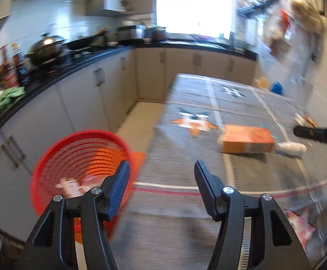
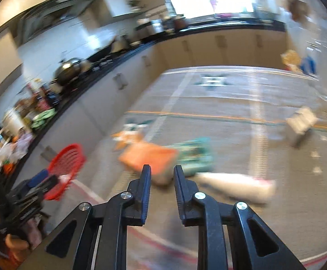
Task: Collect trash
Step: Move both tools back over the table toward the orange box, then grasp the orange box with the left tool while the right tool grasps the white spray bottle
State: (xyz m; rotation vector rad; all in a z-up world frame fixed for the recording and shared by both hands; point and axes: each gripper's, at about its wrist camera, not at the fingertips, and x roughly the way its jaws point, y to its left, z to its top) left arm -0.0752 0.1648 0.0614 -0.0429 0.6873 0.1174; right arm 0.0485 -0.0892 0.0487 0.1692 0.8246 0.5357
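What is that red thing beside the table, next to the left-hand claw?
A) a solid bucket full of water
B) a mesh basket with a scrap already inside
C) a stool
B: the red basket has slotted mesh walls, and a pale scrap lies inside it.

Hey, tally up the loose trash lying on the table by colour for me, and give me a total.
Orange: 1, the carton lying flat.
White: 2, the bottle on its side next to the carton, and a small box farther off.
Teal: 1, a blurred packet behind the carton.
Total: 4 on the table. Something pale also sits in the red basket, not counted.
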